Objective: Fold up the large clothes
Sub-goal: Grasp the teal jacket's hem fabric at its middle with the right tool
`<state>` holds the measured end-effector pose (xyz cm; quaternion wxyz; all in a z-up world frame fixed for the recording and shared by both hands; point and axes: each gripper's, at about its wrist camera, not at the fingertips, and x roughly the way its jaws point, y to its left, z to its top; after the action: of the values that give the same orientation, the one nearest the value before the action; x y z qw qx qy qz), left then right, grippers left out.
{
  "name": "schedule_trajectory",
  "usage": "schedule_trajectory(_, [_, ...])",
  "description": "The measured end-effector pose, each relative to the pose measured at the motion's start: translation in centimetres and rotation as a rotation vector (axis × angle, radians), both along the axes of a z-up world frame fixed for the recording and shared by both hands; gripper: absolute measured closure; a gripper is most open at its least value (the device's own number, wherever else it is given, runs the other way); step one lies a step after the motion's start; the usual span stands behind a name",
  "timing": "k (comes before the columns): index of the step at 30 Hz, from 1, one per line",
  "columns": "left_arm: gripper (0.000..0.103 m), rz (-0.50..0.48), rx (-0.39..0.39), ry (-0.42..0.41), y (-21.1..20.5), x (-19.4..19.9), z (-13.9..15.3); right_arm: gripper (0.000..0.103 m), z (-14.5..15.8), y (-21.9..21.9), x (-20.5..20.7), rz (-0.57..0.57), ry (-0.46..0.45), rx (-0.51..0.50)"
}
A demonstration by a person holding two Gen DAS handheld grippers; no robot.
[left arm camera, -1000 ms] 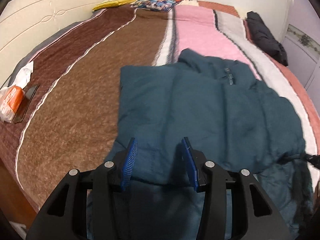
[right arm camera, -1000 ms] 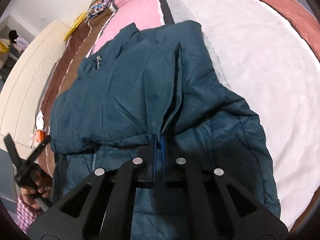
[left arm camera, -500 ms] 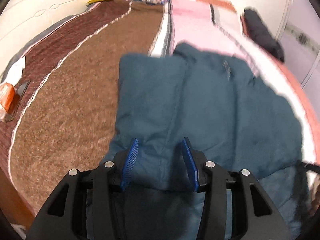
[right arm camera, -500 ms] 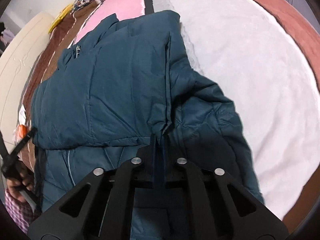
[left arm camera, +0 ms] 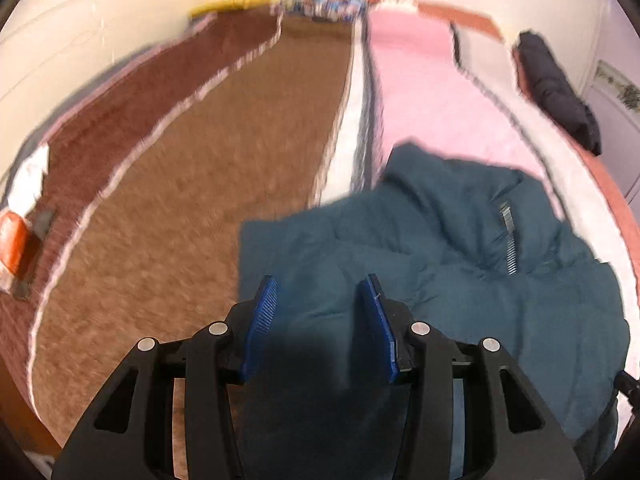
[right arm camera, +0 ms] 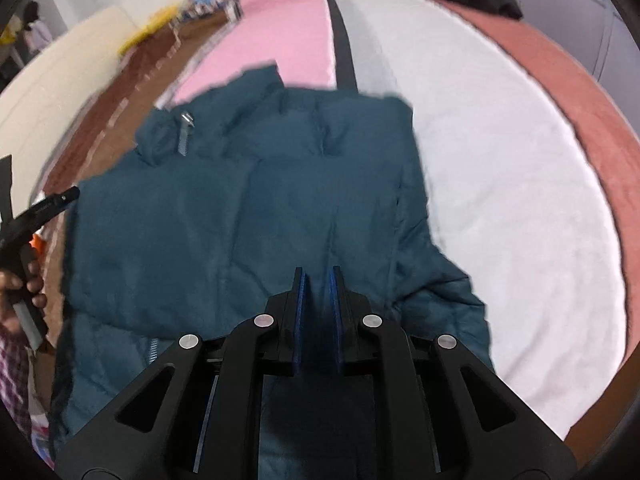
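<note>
A teal padded jacket [left arm camera: 460,280] lies partly folded on the striped bed blanket [left arm camera: 200,184], its zip [left arm camera: 509,236] near the collar. My left gripper [left arm camera: 320,280] hovers over the jacket's near left corner, jaws open, with fabric below them and nothing gripped. In the right wrist view the same jacket [right arm camera: 248,208] lies flat. My right gripper [right arm camera: 317,276] is above its near middle with the pads a narrow gap apart and no cloth pinched between them. A hand [right arm camera: 24,284] shows at the left edge.
A dark bundled garment [left arm camera: 556,84] lies at the far right of the bed. Pillows [left arm camera: 320,0] sit at the far end, beside a cream headboard [left arm camera: 80,40]. An orange packet [left arm camera: 12,240] rests at the left edge. White blanket [right arm camera: 500,184] spreads right of the jacket.
The right gripper has let go of the upright fold it pinched, and that part of the jacket now lies flat. The left gripper, still open, has shifted, and its view is blurred.
</note>
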<state>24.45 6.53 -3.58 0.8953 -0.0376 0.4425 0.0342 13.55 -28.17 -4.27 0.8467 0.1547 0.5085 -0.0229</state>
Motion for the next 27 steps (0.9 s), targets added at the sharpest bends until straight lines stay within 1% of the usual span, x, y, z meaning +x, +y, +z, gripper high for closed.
schedule_trajectory(2, [0.057,-0.013,0.022,0.033,-0.4,0.7,-1.6,0.095,-1.6,-0.3,0.8,0.015,0.042,-0.006])
schedule_trajectory(6, [0.056,-0.039,0.056,0.047,-1.2,0.7,-3.1,0.097,-3.3,-1.0,1.3,0.009,0.072,0.045])
schedule_trajectory(11, [0.056,-0.045,0.083,0.034,-1.5,0.5,-3.5,0.097,-3.8,-0.4,1.4,0.014,0.08,0.023])
schedule_trajectory(14, [0.056,-0.018,0.044,0.011,-0.8,0.0,-2.3,0.097,-3.5,-0.3,1.5,0.017,0.097,0.009])
schedule_trajectory(16, [0.056,-0.003,-0.014,-0.011,0.1,-1.4,-0.7,0.097,-3.1,-0.1,1.4,0.029,0.1,-0.009])
schedule_trajectory(18, [0.056,-0.019,-0.053,-0.028,1.1,-3.5,0.7,0.095,-2.8,0.1,1.4,0.036,0.093,-0.019])
schedule_trajectory(21, [0.056,-0.056,-0.057,-0.026,2.5,-7.3,2.0,0.092,-2.0,0.1,0.6,0.036,0.076,-0.019])
schedule_trajectory(23, [0.055,-0.077,-0.043,-0.005,3.8,-10.4,2.5,0.086,-1.2,0.0,-0.2,0.042,0.054,-0.001])
schedule_trajectory(24, [0.052,-0.081,-0.038,0.007,4.4,-11.5,2.5,0.084,-0.7,0.0,-0.7,0.048,0.044,0.005])
schedule_trajectory(25, [0.046,-0.08,-0.033,0.02,5.2,-12.6,2.5,0.081,-0.2,0.0,-1.5,0.054,0.03,0.007])
schedule_trajectory(26, [0.042,-0.074,-0.032,0.028,6.0,-13.9,2.6,0.079,0.3,-0.1,-2.2,0.06,0.018,0.007])
schedule_trajectory(27, [0.042,-0.068,-0.041,0.032,6.8,-15.6,2.7,0.078,0.7,0.0,-2.8,0.065,0.009,0.006])
